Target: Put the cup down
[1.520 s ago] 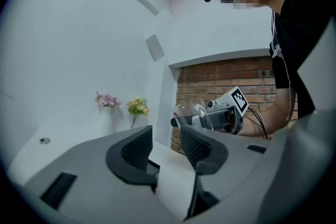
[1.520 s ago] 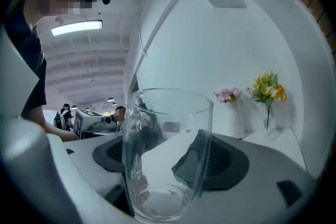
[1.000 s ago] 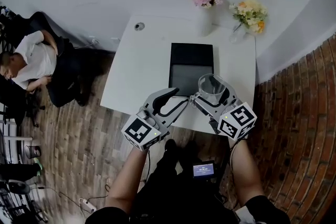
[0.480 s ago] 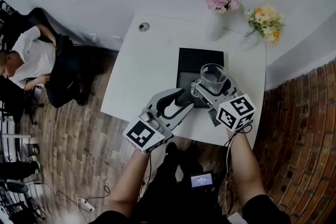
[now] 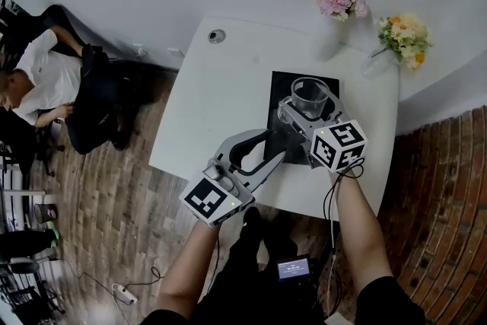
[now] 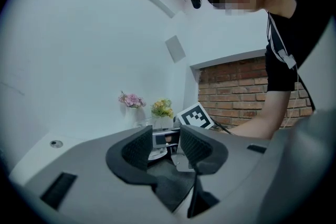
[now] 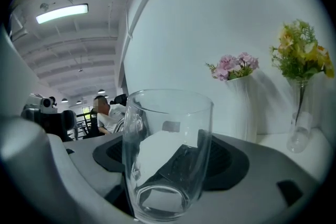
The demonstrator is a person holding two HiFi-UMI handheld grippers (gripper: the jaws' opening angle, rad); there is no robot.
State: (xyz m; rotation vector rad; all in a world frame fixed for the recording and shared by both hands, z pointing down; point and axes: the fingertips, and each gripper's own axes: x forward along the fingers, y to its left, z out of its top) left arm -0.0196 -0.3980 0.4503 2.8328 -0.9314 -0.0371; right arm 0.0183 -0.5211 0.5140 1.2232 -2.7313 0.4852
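A clear glass cup (image 5: 310,96) (image 7: 167,157) stands upright between the jaws of my right gripper (image 5: 304,109) (image 7: 169,162), which is shut on it. The cup hangs above the black mat (image 5: 283,87) on the white table (image 5: 221,99). My left gripper (image 5: 258,151) (image 6: 165,148) is open with nothing in it, over the table's near edge and to the left of the right gripper. In the left gripper view the right gripper's marker cube (image 6: 196,116) shows beyond the jaws.
Two vases of flowers stand at the table's far side: pink (image 5: 338,2) (image 7: 234,66) and yellow (image 5: 404,32) (image 7: 302,55). A round grommet (image 5: 217,35) sits at the far left corner. A seated person (image 5: 42,87) is off to the left. A brick wall (image 5: 449,194) runs on the right.
My right gripper has carried the cup farther over the black mat, away from me. The left gripper has stayed open near the table's front edge.
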